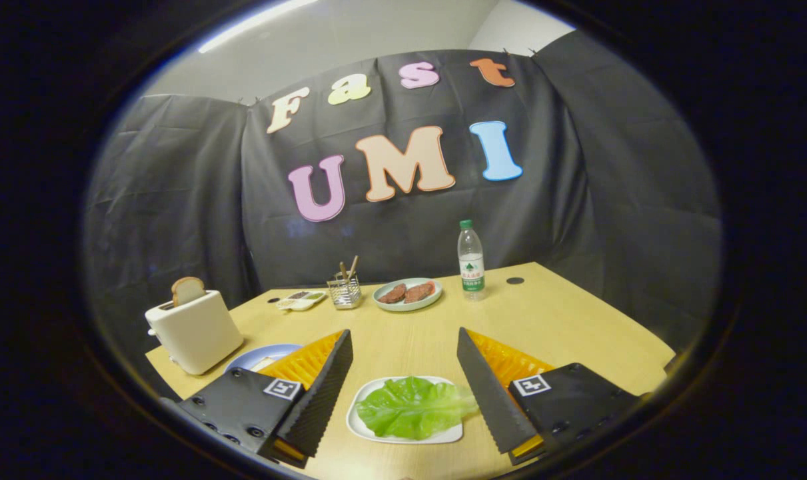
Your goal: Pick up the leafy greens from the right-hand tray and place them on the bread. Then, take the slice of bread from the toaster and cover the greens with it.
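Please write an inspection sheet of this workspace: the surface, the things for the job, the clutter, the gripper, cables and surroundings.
Surface: light wooden table, with a dark round hole near its far edge.
Job's things: lettuce leaf lies on a white tray between the fingers; a bread slice stands up out of the white toaster; a blue plate beside the toaster is partly hidden, its contents unclear.
Clutter: water bottle, plate of meat slices, wire utensil holder, small divided dish.
Gripper: gripper open, fingers either side of the tray, touching nothing.
Cables: nothing seen.
Surroundings: black cloth wall.
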The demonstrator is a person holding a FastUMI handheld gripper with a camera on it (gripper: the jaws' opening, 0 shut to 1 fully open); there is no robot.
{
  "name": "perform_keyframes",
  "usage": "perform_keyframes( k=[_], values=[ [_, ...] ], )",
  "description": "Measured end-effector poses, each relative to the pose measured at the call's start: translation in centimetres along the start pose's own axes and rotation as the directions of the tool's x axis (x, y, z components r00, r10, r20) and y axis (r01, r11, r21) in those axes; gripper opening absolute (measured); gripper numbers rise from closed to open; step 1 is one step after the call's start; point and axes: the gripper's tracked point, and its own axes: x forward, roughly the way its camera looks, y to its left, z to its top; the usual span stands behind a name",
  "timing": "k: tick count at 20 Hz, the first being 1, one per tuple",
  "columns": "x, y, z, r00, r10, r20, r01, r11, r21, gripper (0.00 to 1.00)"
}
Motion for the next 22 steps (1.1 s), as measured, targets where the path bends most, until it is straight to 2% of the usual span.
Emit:
perform_keyframes(
  k=[14, 18, 22],
  values=[
    [1.3, -1.6, -2.4, 0.997, -0.034, -0.076, 0.032, 0.999, -0.025, 0.99],
    [2.3, -4.0, -4.3, 0.986, -0.087, -0.139, 0.086, 0.996, -0.013, 0.99],
    [3.2, -6.7, -6.9, 0.962, -0.162, -0.222, 0.163, 0.987, -0.014, 0.99]
  ],
)
